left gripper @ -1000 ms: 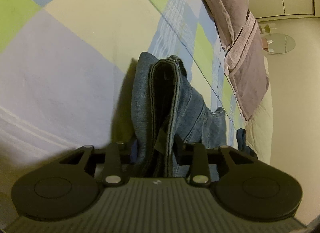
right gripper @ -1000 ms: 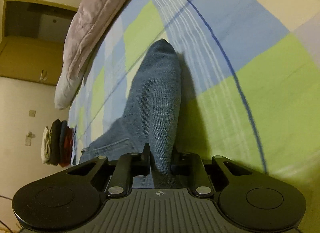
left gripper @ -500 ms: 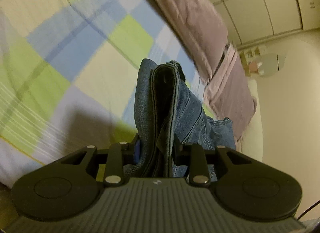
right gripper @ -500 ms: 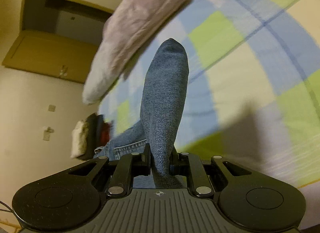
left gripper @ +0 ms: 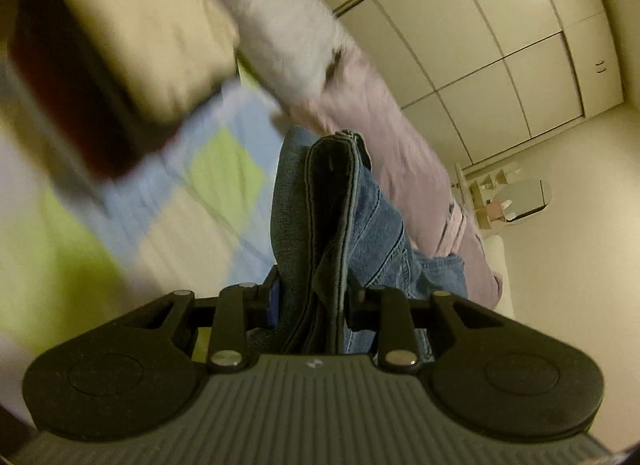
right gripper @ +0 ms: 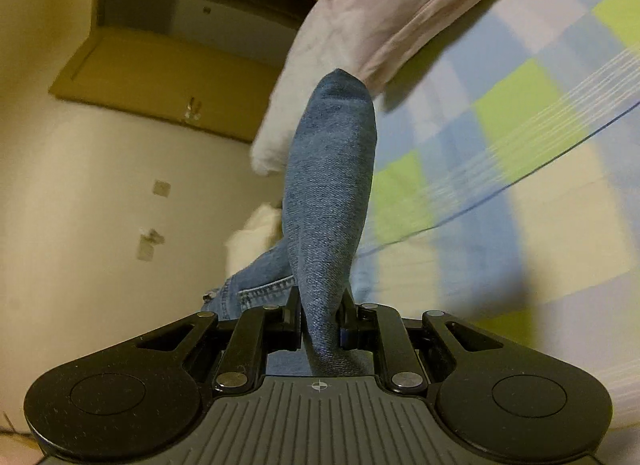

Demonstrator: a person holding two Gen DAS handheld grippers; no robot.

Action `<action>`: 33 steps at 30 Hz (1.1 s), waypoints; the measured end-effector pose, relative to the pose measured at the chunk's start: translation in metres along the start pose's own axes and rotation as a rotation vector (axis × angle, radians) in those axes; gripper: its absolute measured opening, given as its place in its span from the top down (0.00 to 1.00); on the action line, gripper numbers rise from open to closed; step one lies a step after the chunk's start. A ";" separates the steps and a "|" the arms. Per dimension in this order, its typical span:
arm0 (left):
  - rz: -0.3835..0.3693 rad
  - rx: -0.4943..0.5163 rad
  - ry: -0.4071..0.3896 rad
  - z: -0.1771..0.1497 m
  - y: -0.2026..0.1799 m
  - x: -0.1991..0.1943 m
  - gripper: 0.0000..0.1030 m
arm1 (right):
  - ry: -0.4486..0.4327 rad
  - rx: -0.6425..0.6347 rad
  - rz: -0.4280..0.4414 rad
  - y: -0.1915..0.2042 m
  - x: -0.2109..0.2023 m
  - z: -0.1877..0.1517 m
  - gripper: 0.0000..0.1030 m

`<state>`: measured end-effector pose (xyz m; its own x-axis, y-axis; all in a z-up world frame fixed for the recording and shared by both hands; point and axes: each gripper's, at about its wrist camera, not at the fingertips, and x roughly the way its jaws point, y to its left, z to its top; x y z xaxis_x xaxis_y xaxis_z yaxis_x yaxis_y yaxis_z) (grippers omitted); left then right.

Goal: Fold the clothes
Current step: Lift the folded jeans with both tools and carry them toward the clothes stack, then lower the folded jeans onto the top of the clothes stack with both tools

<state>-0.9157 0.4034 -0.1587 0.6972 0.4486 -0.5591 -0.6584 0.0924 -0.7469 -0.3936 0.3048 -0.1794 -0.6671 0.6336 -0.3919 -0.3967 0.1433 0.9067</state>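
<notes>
Holding the jeans (left gripper: 320, 225) off the bed, both grippers were clamped on denim: the left gripper (left gripper: 312, 301) pinched a thick bundle of stacked layers with dark seamed edges, and the right gripper (right gripper: 320, 321) squeezed a rounded folded end (right gripper: 332, 185) that stood up between its fingers. The rest of the jeans hung away from each grip, a stitched hem (right gripper: 264, 289) trailing just beside the right gripper.

Risks, as judged from this moment:
- The left bundle looked thick and uneven; layers could slide past each other and one could slip free, spoiling the fold.
- The loose hanging part could swing or drag and land crooked or bunched beneath the fold.
- If the two grippers drifted apart or twisted unequally, the fold line between them would skew.
- The background was blurred in both views, which suggested quick motion; a fast set-down would make wrinkles likelier.

Surface: a checked bedsheet (right gripper: 520, 105) in blue, green, cream and lilac lay beyond the jeans. A pinkish quilt (left gripper: 380, 113) ran along the far side of the jeans. A blurred stack of clothes (left gripper: 120, 57), cream over dark, sat left of the jeans in the left view.

Room: pale wardrobe doors (left gripper: 500, 65) behind the quilt, a round mirror (left gripper: 520, 197) to the right, a doorway (right gripper: 192, 17) and bare wall (right gripper: 80, 205) in the right view.
</notes>
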 end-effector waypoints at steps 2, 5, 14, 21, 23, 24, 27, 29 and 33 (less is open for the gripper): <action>0.008 0.030 -0.009 0.047 0.017 -0.021 0.77 | -0.016 0.020 0.024 0.028 0.040 -0.013 0.86; 0.024 0.074 -0.030 0.114 0.038 -0.046 0.77 | -0.041 0.050 0.060 0.069 0.100 -0.032 0.86; 0.029 0.075 -0.107 0.271 0.090 -0.058 0.77 | -0.045 0.066 0.078 0.149 0.246 0.009 0.86; 0.014 0.035 -0.077 0.318 0.134 -0.034 0.77 | -0.040 0.081 0.064 0.185 0.335 0.037 0.86; 0.015 0.017 -0.052 0.320 0.150 -0.023 0.77 | -0.025 0.100 0.044 0.178 0.347 0.037 0.86; 0.015 0.008 -0.039 0.322 0.157 -0.018 0.77 | -0.017 0.106 0.031 0.171 0.350 0.037 0.86; 0.017 -0.016 -0.002 0.325 0.179 -0.001 0.77 | 0.000 0.129 -0.011 0.157 0.362 0.036 0.86; 0.026 -0.012 0.021 0.322 0.193 0.013 0.76 | 0.005 0.150 -0.038 0.145 0.367 0.032 0.86; 0.066 -0.005 0.046 0.321 0.223 0.036 0.66 | -0.005 0.141 -0.126 0.117 0.381 0.030 0.85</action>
<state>-1.1282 0.7255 -0.2294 0.6647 0.4121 -0.6231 -0.7020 0.0591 -0.7098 -0.6753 0.5859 -0.2177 -0.6146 0.6074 -0.5033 -0.3843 0.3266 0.8635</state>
